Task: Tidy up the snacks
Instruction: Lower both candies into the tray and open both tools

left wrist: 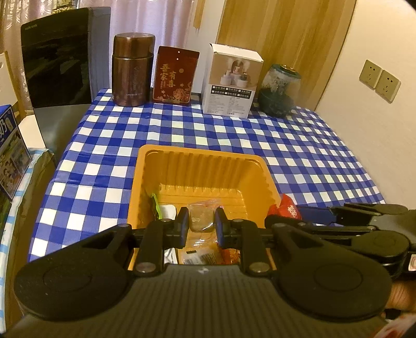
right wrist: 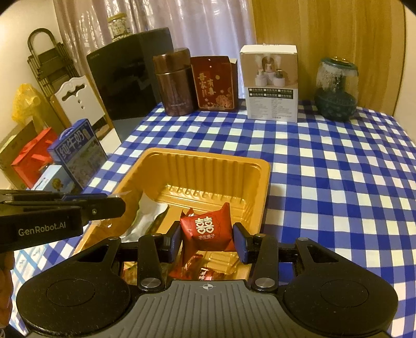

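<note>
- In the left wrist view, the left gripper (left wrist: pixel 202 225) is seen at 6 o'clock, its jaws drawn narrow and clamped on a clear-wrapped brownish snack (left wrist: pixel 201 217), held over the near end of the orange tray (left wrist: pixel 208 158).
- In the right wrist view, the right gripper (right wrist: pixel 207 238) is seen at 6 o'clock, its jaws part-way apart with a red candy packet (right wrist: pixel 205 228) held between the blue pads (right wrist: pixel 240 245), likewise over the tray's near end.
- More wrapped snacks, among them a silver foil packet (right wrist: pixel 148 215) and red wrappers (right wrist: pixel 189 267), are seen lying on the tray floor beneath the grippers.
- The tray is set on a blue-and-white checked tablecloth (right wrist: pixel 338 182), toward the near side of the table.
- At 9 o'clock in the right wrist view, a blue milk carton (right wrist: pixel 78 150) is seen beside the table.
- Along the far edge, from 11 to 1 o'clock, are lined a brown metal canister (right wrist: pixel 174 83), a dark red box with gold characters (right wrist: pixel 214 83), a white product box (right wrist: pixel 270 83) and a glass jar (right wrist: pixel 336 88).
- Behind them, a black appliance (right wrist: pixel 130 75) and curtains (right wrist: pixel 202 23) are seen.
</note>
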The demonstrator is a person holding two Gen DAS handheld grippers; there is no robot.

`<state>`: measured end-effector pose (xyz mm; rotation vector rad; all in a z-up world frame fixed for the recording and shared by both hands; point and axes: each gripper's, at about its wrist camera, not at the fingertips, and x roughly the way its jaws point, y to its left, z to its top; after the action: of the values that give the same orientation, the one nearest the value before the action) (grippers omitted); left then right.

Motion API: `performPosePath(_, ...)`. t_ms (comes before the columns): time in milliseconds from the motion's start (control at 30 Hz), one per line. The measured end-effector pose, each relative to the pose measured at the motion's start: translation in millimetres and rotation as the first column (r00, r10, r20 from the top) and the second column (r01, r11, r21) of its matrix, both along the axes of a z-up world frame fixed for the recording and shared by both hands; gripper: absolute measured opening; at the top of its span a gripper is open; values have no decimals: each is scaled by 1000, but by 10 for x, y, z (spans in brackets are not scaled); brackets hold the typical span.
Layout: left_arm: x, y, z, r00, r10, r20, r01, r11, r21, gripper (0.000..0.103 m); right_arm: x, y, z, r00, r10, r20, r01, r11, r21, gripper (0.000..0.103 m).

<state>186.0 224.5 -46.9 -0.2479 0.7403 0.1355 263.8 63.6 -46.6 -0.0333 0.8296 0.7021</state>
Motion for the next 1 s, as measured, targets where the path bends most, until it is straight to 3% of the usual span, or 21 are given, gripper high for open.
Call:
performPosePath(467,264,69,-249,998,-7,-59,7,1000,1,19,242,73,-116,1000,-3,-16,3,1000,-14,43)
performPosePath(1000,399,60,-327,997,4,-73,-4,1000,5,19,311,111,-177,999,-9,-31,9,1000,-11,43)
